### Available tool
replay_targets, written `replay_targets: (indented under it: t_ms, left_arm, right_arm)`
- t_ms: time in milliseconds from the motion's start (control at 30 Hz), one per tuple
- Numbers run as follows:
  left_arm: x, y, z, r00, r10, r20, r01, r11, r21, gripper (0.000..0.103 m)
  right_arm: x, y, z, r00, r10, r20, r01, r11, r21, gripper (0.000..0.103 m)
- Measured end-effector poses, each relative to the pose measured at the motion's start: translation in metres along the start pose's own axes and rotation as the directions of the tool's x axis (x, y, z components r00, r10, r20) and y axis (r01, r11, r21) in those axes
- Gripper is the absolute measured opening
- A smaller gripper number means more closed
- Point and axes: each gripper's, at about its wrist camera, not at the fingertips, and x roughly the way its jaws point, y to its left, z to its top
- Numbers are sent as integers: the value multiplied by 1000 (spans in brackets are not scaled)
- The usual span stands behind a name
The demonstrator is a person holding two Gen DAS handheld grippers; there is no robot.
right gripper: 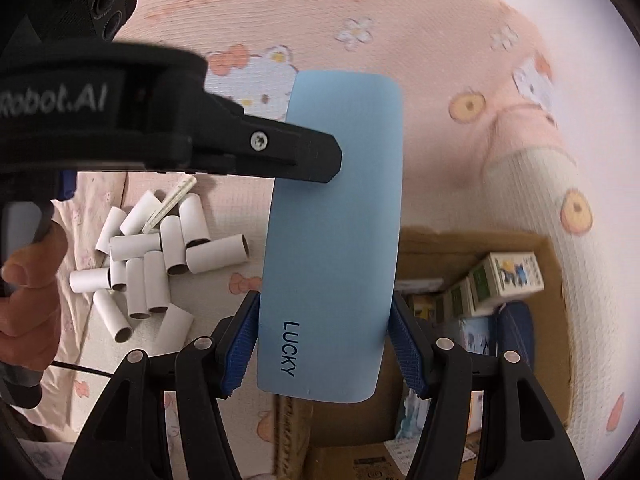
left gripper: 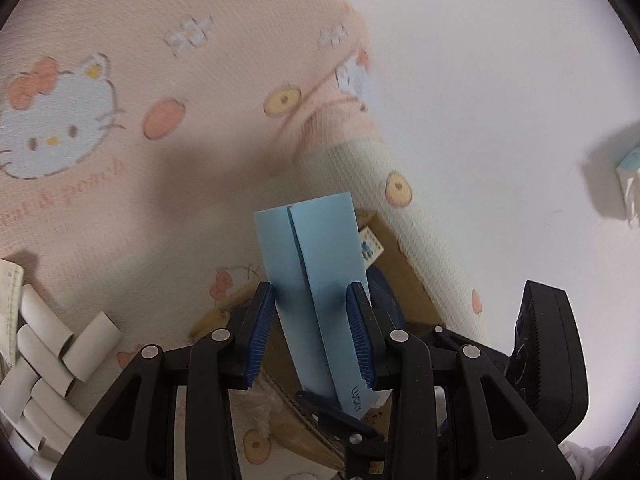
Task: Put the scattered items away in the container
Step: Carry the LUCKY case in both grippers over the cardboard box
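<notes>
While both grippers pinch the same light-blue case (right gripper: 332, 240) marked LUCKY, it is held above the open cardboard box (right gripper: 480, 248). Right gripper (right gripper: 324, 344): its blue ribbed pads (right gripper: 240, 356) press the case's two long edges near the lettered end. Left gripper (left gripper: 316, 332): its pads (left gripper: 260, 332) clamp the case across its thinner sides, with the seam of the case facing the left wrist camera; in the right wrist view its black finger reaches in from the left onto the case's upper half. Inside the box lie small printed cartons (right gripper: 508, 276). White cardboard tubes (right gripper: 156, 256) are heaped on the pink cartoon-print blanket (right gripper: 440, 40) to the left of the box. A person's hand (right gripper: 28, 292) grips the left tool's handle
</notes>
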Motion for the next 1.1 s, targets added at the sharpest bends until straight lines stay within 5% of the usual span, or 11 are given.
replay_targets:
  t_ms: [233,433,1100]
  left_arm:
    - [39,-21,9,992,5,-123,3,998,66,40]
    - [67,-16,3,978,-115,-175,121,992,21,41]
    - [148,-56,-19,937,-210,-281,209,977,-31,41]
  right_arm:
    - [10,-34,-10,997,12,-70,-6,997,82,60]
    - [10,-56,-23,993,-5,-119,20,993,119,60]
    - [11,-121,-70,974,-72,-216,102,986,131,60]
